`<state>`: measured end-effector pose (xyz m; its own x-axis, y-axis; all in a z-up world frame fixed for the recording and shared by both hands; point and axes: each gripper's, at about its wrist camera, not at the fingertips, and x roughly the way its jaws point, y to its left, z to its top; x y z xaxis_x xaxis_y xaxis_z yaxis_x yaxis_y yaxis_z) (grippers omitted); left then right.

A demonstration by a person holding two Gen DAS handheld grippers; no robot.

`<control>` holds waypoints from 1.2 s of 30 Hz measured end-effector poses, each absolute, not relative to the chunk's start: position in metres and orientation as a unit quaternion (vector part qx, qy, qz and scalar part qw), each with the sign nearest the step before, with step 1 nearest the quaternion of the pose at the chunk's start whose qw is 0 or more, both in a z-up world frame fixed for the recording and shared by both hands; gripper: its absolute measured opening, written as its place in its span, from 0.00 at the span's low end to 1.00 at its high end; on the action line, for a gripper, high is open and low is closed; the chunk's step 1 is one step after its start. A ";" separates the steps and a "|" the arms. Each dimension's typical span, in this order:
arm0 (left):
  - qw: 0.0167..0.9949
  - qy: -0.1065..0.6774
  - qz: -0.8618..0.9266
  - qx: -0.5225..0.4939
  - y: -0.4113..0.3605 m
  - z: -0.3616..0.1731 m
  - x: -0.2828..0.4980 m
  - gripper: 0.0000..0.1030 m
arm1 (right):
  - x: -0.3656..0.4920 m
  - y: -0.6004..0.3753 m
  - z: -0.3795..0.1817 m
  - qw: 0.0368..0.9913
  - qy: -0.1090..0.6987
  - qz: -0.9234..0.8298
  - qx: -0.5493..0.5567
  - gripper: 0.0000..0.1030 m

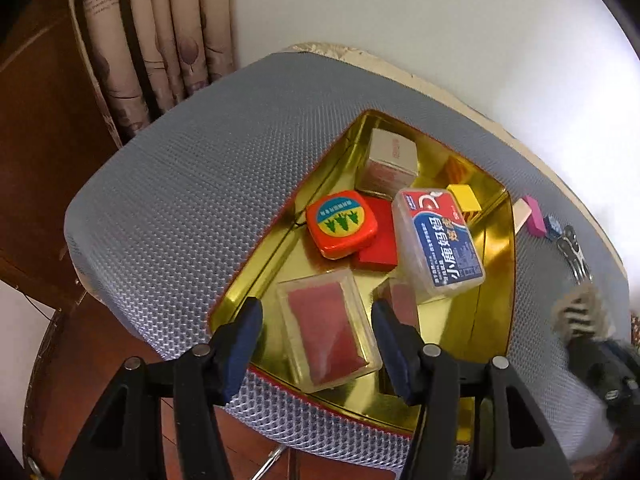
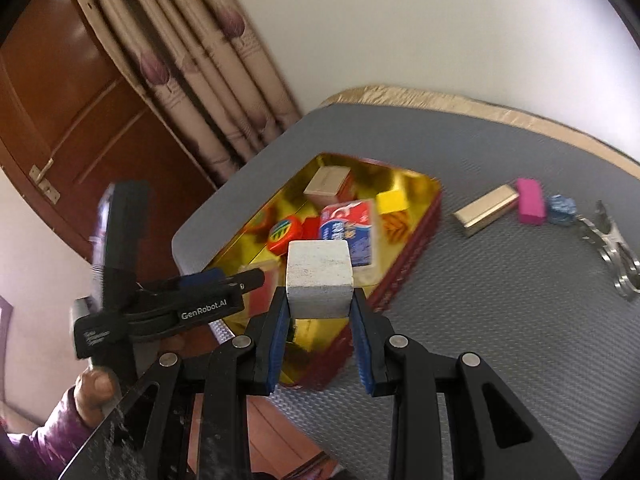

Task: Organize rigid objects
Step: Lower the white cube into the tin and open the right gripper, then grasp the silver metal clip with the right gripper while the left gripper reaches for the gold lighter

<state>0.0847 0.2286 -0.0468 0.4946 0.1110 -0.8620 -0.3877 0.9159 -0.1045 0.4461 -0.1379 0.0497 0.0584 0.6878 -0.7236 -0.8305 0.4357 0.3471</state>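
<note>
A gold tin tray (image 1: pixel 492 264) (image 2: pixel 424 196) sits on a grey mat and holds several rigid items: a clear case with a red insert (image 1: pixel 328 328), an orange square tin (image 1: pixel 342 224) (image 2: pixel 284 232), a red block (image 1: pixel 378 236), a blue and red toothpick box (image 1: pixel 438 240) (image 2: pixel 352 224), a beige box (image 1: pixel 390 160) (image 2: pixel 328 182) and a yellow block (image 1: pixel 464 197) (image 2: pixel 392 202). My left gripper (image 1: pixel 316 316) is open, its fingers either side of the clear case. My right gripper (image 2: pixel 320 308) is shut on a white cube (image 2: pixel 320 280) above the tray's near end.
On the mat right of the tray lie a gold bar (image 2: pixel 486 210), a pink block (image 2: pixel 531 201) (image 1: pixel 535 216), a blue crumpled object (image 2: pixel 562 203) and a metal clip (image 2: pixel 612 248) (image 1: pixel 574 252). A curtain (image 2: pixel 192 80) and a wooden door (image 2: pixel 80 120) stand behind.
</note>
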 end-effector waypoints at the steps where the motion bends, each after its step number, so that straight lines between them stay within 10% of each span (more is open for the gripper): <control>1: 0.853 0.477 0.146 -0.152 0.231 -0.043 0.081 0.56 | 0.445 -0.134 0.047 0.721 0.445 0.525 -0.082 0.27; 12: 0.888 0.327 0.226 -0.231 0.237 0.000 -0.015 0.60 | 0.434 -0.098 0.030 0.716 0.457 0.515 -0.117 0.27; 22: 0.885 0.361 0.203 -0.212 0.237 -0.016 -0.004 0.60 | 0.425 -0.084 0.015 0.721 0.464 0.495 -0.141 0.30; 36: 0.891 0.356 0.195 -0.206 0.228 -0.014 -0.007 0.60 | 0.482 -0.212 0.046 0.802 0.363 0.449 -0.153 0.71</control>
